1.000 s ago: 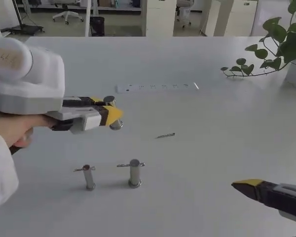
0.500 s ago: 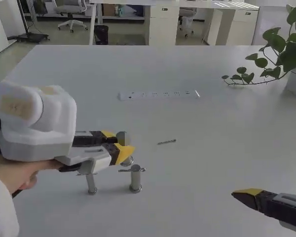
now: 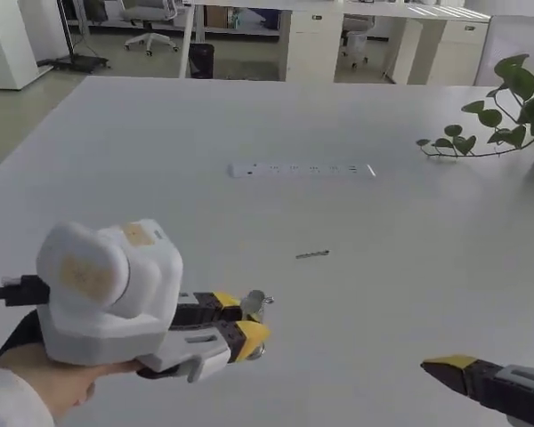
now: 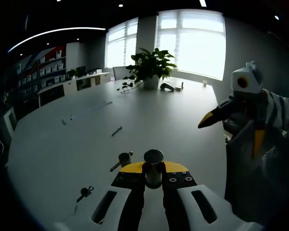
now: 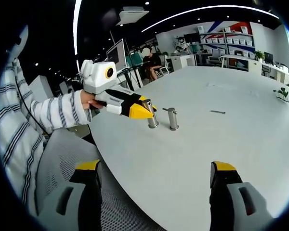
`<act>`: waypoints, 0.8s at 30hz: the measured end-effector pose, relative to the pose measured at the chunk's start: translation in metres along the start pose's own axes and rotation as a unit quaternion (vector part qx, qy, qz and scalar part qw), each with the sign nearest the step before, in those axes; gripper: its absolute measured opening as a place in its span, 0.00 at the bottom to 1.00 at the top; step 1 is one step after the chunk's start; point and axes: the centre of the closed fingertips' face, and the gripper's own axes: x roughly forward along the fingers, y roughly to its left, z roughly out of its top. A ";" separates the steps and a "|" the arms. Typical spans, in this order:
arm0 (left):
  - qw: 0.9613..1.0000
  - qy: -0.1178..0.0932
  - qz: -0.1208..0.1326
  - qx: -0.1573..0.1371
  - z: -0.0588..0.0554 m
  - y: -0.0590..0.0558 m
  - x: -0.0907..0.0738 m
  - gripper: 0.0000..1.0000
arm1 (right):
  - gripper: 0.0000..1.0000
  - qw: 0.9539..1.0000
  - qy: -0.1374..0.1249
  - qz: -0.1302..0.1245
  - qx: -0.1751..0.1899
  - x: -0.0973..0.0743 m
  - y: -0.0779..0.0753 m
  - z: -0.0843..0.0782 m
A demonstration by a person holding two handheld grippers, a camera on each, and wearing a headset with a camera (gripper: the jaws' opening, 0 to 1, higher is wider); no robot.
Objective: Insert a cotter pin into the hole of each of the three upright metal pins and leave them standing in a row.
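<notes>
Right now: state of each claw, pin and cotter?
Left claw: shut.
Right claw: open, empty.
Held pin: upright, gripped in the left claw.
Second pin: standing, cotter through it.
Third pin: standing, cotter looks in.
Loose cotter: lying apart from the pins.

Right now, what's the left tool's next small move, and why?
Probably lower the left tool to stand its pin on the table beside the fitted pin. It is shut on that pin, a cotter pin lies loose, and the right tool is open to fetch it.
</notes>
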 end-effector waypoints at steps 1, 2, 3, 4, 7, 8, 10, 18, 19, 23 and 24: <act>1.000 0.002 0.000 -0.002 -0.002 -0.001 0.001 0.09 | 0.92 1.000 0.001 0.003 0.001 0.000 0.001 0.000; 1.000 0.003 0.001 -0.003 -0.004 -0.001 0.001 0.09 | 0.92 1.000 0.002 0.008 0.004 0.000 0.003 -0.001; 1.000 0.003 0.004 -0.003 -0.007 -0.002 0.002 0.09 | 0.92 1.000 0.003 0.011 0.006 0.001 0.004 -0.002; 1.000 0.004 0.007 -0.002 -0.008 -0.002 0.002 0.09 | 0.92 1.000 0.004 0.012 0.005 0.001 0.005 -0.003; 1.000 0.007 0.010 0.000 -0.015 -0.004 0.004 0.09 | 0.92 1.000 0.010 0.015 0.003 0.004 0.007 -0.005; 1.000 0.008 0.010 -0.001 -0.017 -0.005 0.004 0.09 | 0.92 1.000 0.011 0.018 0.002 0.005 0.008 -0.006; 1.000 0.013 0.008 0.006 -0.021 -0.007 0.005 0.09 | 0.93 1.000 0.010 0.022 0.004 0.006 0.010 -0.006; 1.000 0.018 0.008 0.001 -0.030 -0.011 0.008 0.09 | 0.93 1.000 0.013 0.028 0.000 0.009 0.014 -0.007; 1.000 0.021 0.008 -0.001 -0.032 -0.010 0.008 0.09 | 0.93 1.000 0.013 0.028 -0.001 0.009 0.015 -0.007; 0.999 0.035 0.010 0.005 -0.040 -0.012 0.013 0.09 | 0.93 1.000 0.012 0.029 -0.001 0.010 0.017 -0.006; 0.999 0.036 0.009 0.003 -0.041 -0.012 0.014 0.09 | 0.93 1.000 0.012 0.029 0.000 0.010 0.017 -0.006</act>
